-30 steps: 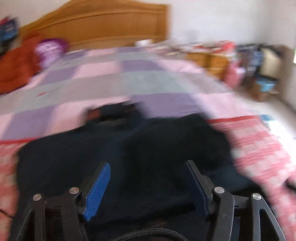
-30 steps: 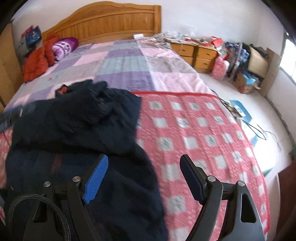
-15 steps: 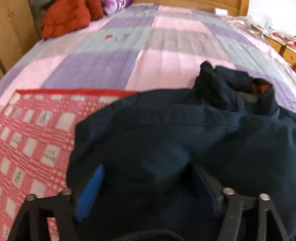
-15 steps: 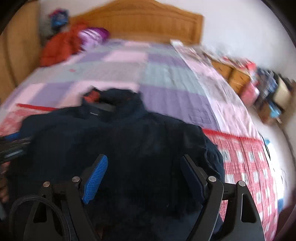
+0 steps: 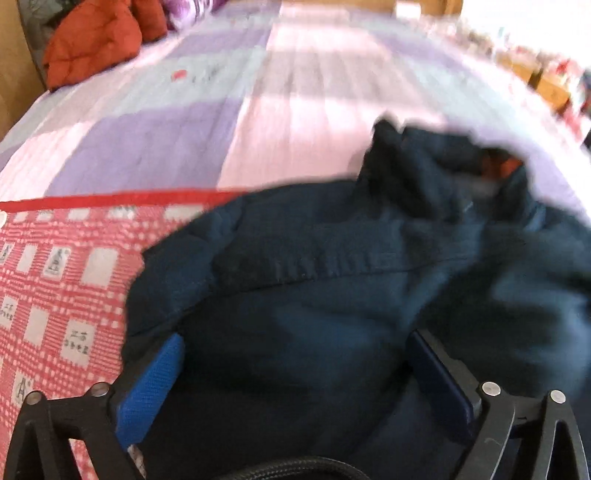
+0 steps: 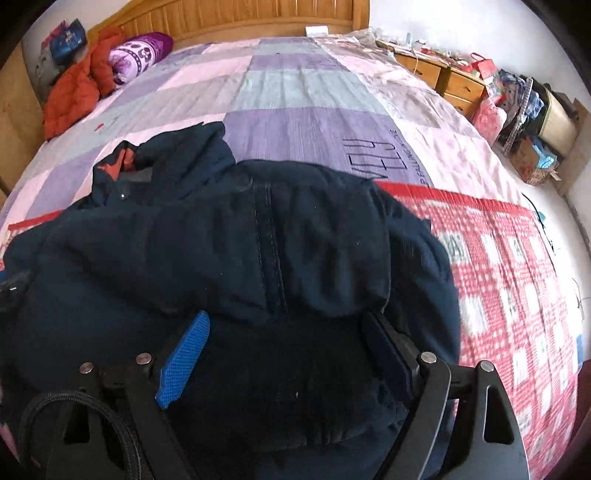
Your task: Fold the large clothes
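Note:
A large dark navy jacket (image 6: 258, 251) with an orange-lined collar (image 6: 116, 160) lies bunched on the bed, partly on a red checked mat (image 6: 517, 280). It also shows in the left wrist view (image 5: 351, 280). My left gripper (image 5: 295, 339) is open, its fingers wide apart and low over the jacket's left side. My right gripper (image 6: 284, 317) is open, its fingers wide apart just above the jacket's near edge. Neither holds cloth. The left wrist view is blurred.
The bed has a purple, pink and grey checked cover (image 6: 295, 85) and a wooden headboard (image 6: 240, 14). An orange coat (image 6: 74, 92) and a purple pillow (image 6: 140, 51) lie at the head. Wooden drawers (image 6: 454, 81) and clutter (image 6: 532, 110) stand at the right.
Both grippers have swung in over the jacket and come lower and closer to it. The jacket now lies more gathered, with its collar toward the headboard. Both stay open.

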Available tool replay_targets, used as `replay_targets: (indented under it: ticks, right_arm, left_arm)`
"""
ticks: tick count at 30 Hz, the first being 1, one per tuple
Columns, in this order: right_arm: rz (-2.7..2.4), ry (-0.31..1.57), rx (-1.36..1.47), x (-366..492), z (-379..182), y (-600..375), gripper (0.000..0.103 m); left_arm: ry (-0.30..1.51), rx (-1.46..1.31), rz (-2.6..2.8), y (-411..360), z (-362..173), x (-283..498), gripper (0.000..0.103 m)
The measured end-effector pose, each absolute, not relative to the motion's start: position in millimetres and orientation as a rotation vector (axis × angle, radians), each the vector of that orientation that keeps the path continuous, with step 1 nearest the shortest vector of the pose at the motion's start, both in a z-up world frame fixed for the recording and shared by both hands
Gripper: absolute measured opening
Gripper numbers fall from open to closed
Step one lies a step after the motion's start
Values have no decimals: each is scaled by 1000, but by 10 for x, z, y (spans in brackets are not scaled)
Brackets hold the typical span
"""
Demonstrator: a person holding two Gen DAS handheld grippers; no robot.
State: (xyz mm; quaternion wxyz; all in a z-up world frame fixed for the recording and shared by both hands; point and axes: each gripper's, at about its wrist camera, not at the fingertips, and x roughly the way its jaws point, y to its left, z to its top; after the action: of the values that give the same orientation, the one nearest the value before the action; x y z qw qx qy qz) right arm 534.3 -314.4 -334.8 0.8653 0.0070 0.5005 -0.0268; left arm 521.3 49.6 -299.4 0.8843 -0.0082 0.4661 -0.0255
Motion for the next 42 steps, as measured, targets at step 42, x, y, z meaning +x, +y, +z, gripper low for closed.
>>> replay_targets:
  ticks: [42]
  right_arm:
    - [131, 955, -121, 4683, -3348, -2474, 88]
  left_arm:
    - [932, 55, -45, 207, -3306, 4551, 100]
